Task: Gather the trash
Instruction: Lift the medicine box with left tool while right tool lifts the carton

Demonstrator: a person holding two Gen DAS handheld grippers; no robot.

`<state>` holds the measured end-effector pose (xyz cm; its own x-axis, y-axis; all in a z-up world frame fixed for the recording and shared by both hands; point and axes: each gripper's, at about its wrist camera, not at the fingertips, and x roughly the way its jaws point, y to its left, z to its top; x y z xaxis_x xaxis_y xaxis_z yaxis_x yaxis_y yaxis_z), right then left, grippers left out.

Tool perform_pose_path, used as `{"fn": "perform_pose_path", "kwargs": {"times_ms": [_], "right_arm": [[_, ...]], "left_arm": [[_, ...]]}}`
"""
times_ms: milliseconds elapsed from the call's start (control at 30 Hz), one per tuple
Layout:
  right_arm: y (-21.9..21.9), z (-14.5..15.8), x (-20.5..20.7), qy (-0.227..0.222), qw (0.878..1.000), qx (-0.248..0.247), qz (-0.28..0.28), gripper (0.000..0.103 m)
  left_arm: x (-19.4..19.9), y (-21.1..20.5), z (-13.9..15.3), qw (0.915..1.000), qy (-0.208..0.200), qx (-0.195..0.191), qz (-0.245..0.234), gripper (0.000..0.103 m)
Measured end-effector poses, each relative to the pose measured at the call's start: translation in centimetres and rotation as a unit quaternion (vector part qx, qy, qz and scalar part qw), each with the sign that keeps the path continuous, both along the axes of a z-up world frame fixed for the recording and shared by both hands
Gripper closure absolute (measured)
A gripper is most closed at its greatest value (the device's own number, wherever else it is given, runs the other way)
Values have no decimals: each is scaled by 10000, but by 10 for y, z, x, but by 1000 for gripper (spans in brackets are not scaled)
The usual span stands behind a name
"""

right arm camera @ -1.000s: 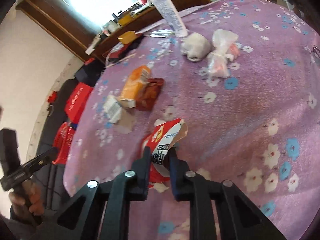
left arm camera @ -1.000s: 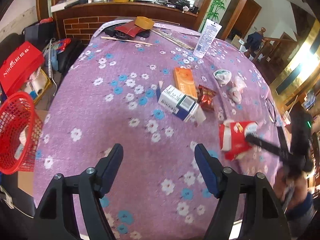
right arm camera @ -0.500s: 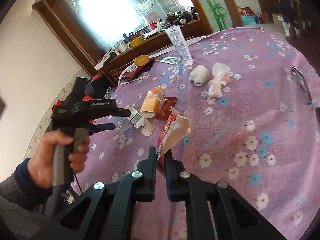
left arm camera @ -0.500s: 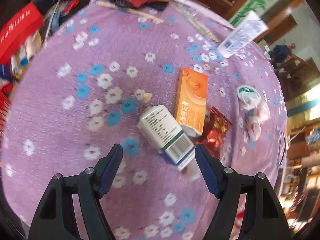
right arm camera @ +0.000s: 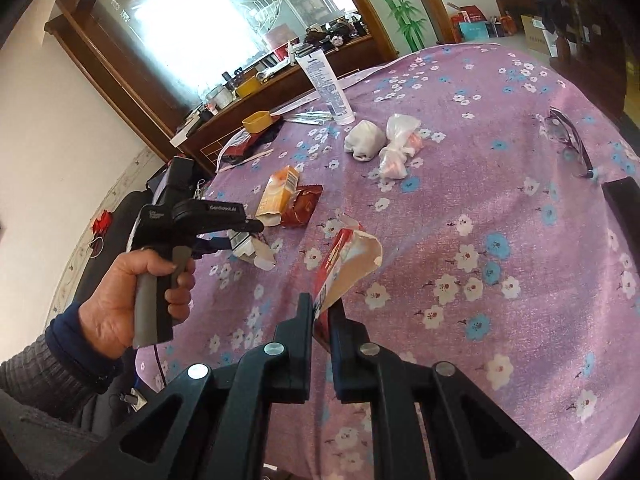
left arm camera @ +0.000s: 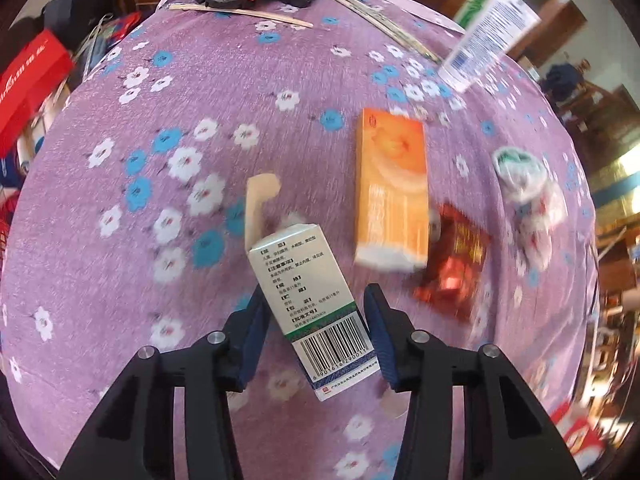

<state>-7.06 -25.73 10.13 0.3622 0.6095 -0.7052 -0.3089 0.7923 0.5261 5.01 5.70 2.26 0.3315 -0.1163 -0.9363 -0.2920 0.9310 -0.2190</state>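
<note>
A white medicine box (left arm camera: 308,300) with a barcode stands tilted between the fingers of my left gripper (left arm camera: 314,292). Its jaws are closing on the box, and both blue pads (left arm camera: 256,320) sit against its sides. In the right wrist view a hand holds that left gripper (right arm camera: 230,236) over the same box (right arm camera: 248,246). My right gripper (right arm camera: 321,304) is shut on a torn red and white packet (right arm camera: 344,256), held above the purple flowered tablecloth (right arm camera: 460,280). An orange box (left arm camera: 394,188) and a red wrapper (left arm camera: 456,264) lie just beyond the white box.
Two knotted white plastic bags (right arm camera: 364,140) (right arm camera: 400,148) lie further back, near an upright white tube (right arm camera: 328,88). Glasses (right arm camera: 568,140) rest at the right edge. A yellow cup (right arm camera: 258,120), sticks and dark items crowd the far end. A red bag (left arm camera: 28,80) sits off the table's left side.
My left gripper came down over the white box and its jaws narrowed from wide apart to the box's sides. My right gripper lifted the red and white packet off the cloth.
</note>
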Motion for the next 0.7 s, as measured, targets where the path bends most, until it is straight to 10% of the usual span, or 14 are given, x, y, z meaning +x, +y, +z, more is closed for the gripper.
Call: {"fn": "perform_pose_path", "kwargs": {"times_ms": [700], "right_arm": [[73, -1, -5, -167, 9981, -193, 554, 94]], "left_arm": [[-124, -34, 56, 9699, -1515, 1298, -1398, 70]]}}
